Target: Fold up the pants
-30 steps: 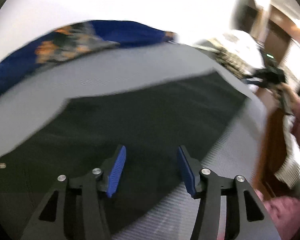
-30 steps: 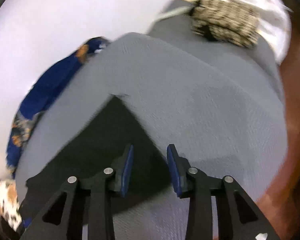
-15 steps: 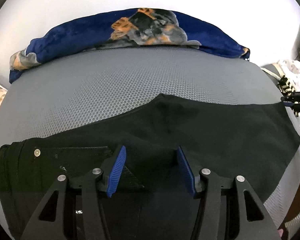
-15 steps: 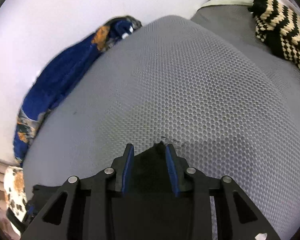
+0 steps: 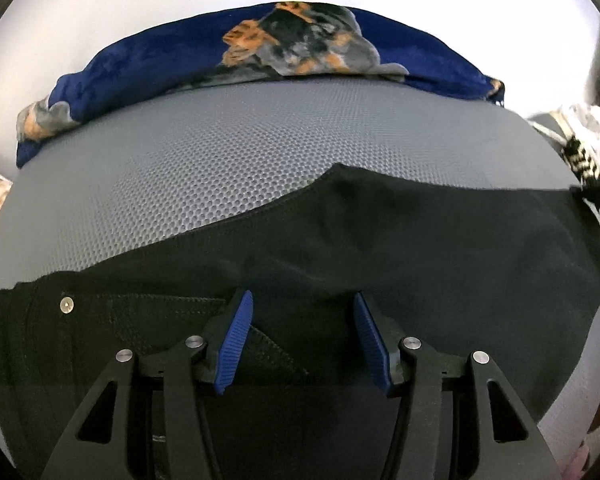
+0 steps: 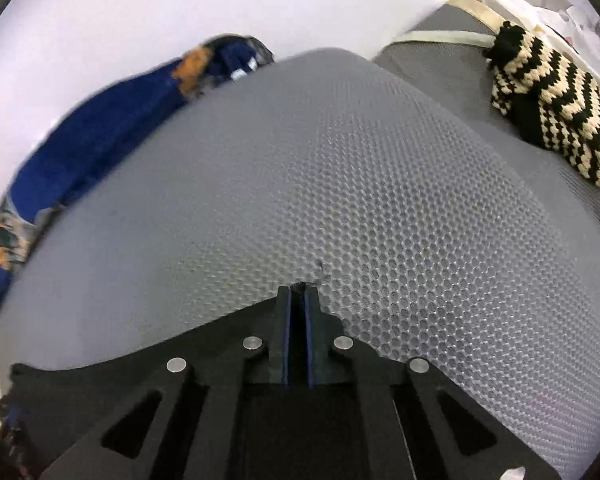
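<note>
Two grippers over one pair of black pants (image 5: 380,248), spread flat on a grey honeycomb-textured mattress (image 5: 220,152).

Left gripper (image 5: 302,340): jaws wide apart, nothing between them, blue pads over the pants near a pocket seam. Metal rivet (image 5: 67,305) on the pants, left of the jaws. Pants run from lower left across to the right edge of the view, upper edge peaked near the middle.

Right gripper (image 6: 298,300): jaws closed to a narrow slit, pinching a corner tip of the pants (image 6: 120,360); frayed threads show just past the fingertips. Dark cloth trails back under the gripper toward lower left.

Blue blanket (image 5: 260,48) with orange-grey print bunched along the far edge of the mattress against a white wall. Black-and-cream knit (image 6: 552,108) lies far right, well apart from the pants.
</note>
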The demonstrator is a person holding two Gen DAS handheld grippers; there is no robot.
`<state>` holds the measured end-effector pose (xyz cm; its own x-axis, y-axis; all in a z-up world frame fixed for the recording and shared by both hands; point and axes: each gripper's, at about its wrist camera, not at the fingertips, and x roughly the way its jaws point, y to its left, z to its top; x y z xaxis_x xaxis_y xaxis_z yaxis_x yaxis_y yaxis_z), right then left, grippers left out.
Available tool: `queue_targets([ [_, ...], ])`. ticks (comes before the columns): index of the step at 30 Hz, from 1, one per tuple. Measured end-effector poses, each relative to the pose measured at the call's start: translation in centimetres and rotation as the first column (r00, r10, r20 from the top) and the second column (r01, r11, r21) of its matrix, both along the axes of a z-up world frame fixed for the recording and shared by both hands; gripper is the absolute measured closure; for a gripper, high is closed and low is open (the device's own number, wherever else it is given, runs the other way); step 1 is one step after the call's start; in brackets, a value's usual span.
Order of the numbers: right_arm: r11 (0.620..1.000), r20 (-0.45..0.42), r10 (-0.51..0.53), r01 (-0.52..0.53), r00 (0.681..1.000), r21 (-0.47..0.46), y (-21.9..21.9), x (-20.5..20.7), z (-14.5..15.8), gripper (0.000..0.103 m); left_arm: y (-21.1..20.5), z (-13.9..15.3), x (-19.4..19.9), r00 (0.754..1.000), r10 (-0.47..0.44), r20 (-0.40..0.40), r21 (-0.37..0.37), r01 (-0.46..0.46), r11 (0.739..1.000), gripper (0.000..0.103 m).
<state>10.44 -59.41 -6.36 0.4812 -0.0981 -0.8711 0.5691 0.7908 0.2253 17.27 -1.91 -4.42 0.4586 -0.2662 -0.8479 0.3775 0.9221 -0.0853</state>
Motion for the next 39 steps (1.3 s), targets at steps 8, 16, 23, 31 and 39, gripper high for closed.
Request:
queue_targets([
  [8,0.994,-0.013,-0.045,0.044,0.999,-0.098,1.1,-1.3,3.3,0.069,0.1,2.0,-1.0,1.0,-0.023,0.017,-0.052,0.024,0.998,0.049],
  [16,0.956,0.032,0.295,-0.295,0.955,-0.001,15.1,-2.6,6.2,0.069,-4.8,3.1,-2.1,0.992,-0.115,0.053,-0.105,0.12,0.987,0.049],
  [23,0.878,-0.044,0.479,-0.479,0.877,0.008,24.7,-3.8,3.9,0.069,-8.1,0.8,-3.4,0.97,-0.242,0.022,0.003,0.242,0.97,0.048],
  [31,0.871,-0.151,0.482,-0.49,0.863,-0.021,24.1,-7.6,2.0,0.071,-4.5,0.5,-5.2,0.97,-0.242,0.022,0.028,0.242,0.97,0.048],
  [39,0.856,-0.05,0.516,-0.515,0.855,0.037,25.1,-3.7,5.5,0.068,-0.3,2.8,-4.1,0.994,-0.066,0.086,-0.052,0.07,0.996,0.046],
])
